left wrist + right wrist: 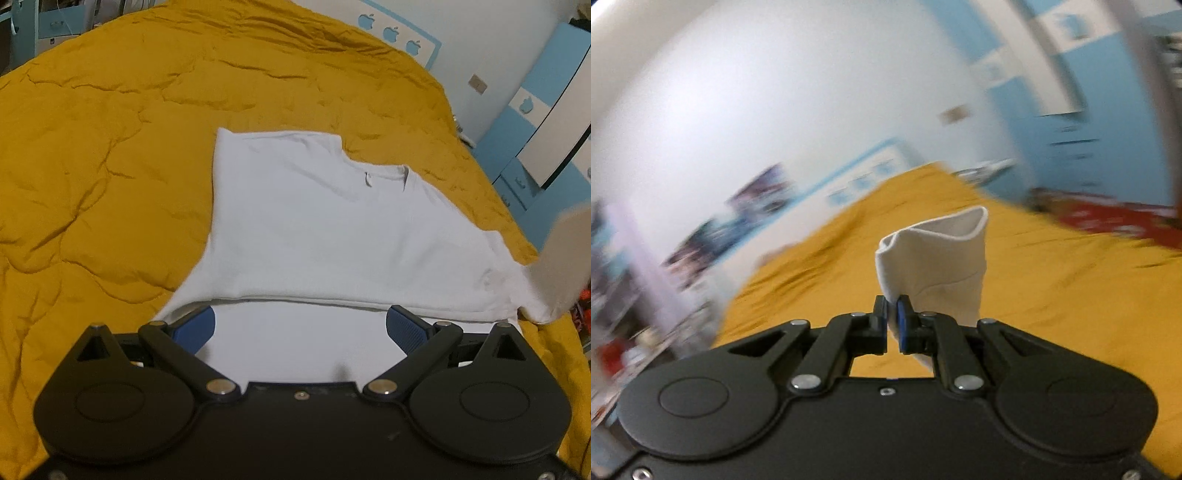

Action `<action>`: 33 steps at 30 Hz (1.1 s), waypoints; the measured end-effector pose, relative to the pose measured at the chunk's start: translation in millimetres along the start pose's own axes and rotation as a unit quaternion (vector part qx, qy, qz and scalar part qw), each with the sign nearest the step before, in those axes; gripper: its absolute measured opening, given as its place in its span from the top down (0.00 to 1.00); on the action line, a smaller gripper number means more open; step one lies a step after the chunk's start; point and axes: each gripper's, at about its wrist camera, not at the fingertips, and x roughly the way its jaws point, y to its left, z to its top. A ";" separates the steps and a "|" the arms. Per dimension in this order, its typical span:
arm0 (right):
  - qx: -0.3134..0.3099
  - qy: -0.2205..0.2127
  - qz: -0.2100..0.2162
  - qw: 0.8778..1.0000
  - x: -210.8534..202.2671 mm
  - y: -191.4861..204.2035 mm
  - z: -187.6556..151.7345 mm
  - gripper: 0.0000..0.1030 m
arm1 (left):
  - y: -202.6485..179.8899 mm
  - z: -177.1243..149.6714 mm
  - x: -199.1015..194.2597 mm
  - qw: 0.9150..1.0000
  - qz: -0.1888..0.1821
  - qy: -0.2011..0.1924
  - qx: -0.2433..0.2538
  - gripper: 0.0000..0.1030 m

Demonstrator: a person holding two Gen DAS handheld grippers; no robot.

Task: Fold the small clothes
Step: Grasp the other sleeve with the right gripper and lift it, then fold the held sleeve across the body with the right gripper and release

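Left tongs [300, 328]: black linkage arms with ribbed blue pads, standing wide apart and gripping nothing, hovering over the near hem of the garment; the pad tips are lying close to a folded cloth edge, and whether they are touching it cannot be told.

White T-shirt [314, 221]: soft, smooth knit lying on the bed, partly folded, with its left side turned in to a straight edge and its ribbed neckline facing far. Its right sleeve is rising off the bed at the right edge of the left wrist view, blurred and cut off by the frame.

Right tongs [892, 317]: same black build, jaws pinched together on the sleeve [934, 266], which is standing up from the pads as a curled tube with a hemmed rim. Only the right wrist view is showing this grip; the shirt body is out of it.

Bedspread [110, 147]: mustard-yellow quilted cover, puffy and creased, spreading under everything.

Wall and furniture [535, 122]: white and light-blue panels with apple shapes, far and right. In the right wrist view the room is smeared by motion and hard to make out.
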 end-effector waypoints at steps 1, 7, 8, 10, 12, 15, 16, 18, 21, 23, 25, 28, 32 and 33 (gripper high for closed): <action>-0.007 0.011 0.025 1.000 8.0 23.8 -9.6 0.94 | 3.1 -0.1 -2.5 1.000 -0.004 -0.001 -0.001 0.00; -0.042 0.117 0.141 0.982 66.3 147.5 -108.6 0.94 | 22.0 -2.9 -16.2 1.000 -0.017 -0.011 -0.017 0.00; -0.048 0.135 0.148 0.978 77.5 160.0 -127.8 0.93 | 25.9 -3.5 -17.8 1.000 -0.017 -0.012 -0.021 0.00; -0.066 0.176 0.159 0.969 100.6 184.5 -172.3 0.91 | 32.0 -4.2 -20.5 0.999 -0.015 -0.013 -0.030 0.00; -0.077 0.229 0.168 0.956 124.5 198.3 -209.7 0.76 | 36.3 -3.5 -22.6 0.999 -0.012 -0.014 -0.038 0.00; -0.080 0.263 0.145 0.951 135.9 204.1 -238.7 0.74 | 39.7 0.3 -25.2 0.999 -0.011 -0.020 -0.045 0.00; -0.069 0.267 0.152 0.949 133.6 198.9 -238.1 0.74 | 39.7 2.2 -25.6 0.999 -0.013 -0.024 -0.047 0.00; -0.067 0.259 0.147 0.952 127.2 184.5 -223.0 0.73 | 39.2 6.1 -24.3 0.998 -0.019 -0.031 -0.056 0.00; -0.080 0.242 0.121 0.959 113.4 147.4 -195.8 0.72 | 36.8 15.8 -15.8 0.995 -0.047 -0.039 -0.081 0.00; -0.085 0.231 0.087 0.965 96.3 109.3 -180.6 0.72 | 32.8 21.9 -3.1 0.991 -0.076 -0.040 -0.100 0.00; -0.087 0.220 0.045 0.970 83.9 71.8 -162.7 0.68 | 31.4 27.8 13.6 0.987 -0.095 -0.032 -0.123 0.00; -0.074 0.216 -0.014 0.973 67.8 24.6 -147.0 0.65 | 32.1 36.9 38.7 0.982 -0.100 -0.023 -0.161 0.00; -0.062 0.213 -0.044 0.974 49.3 -15.7 -144.1 0.64 | 35.8 45.6 68.5 0.978 -0.091 0.002 -0.186 0.07; -0.060 0.214 -0.047 0.974 45.7 -23.4 -145.2 0.64 | 37.3 45.5 76.3 0.977 -0.081 0.017 -0.196 0.09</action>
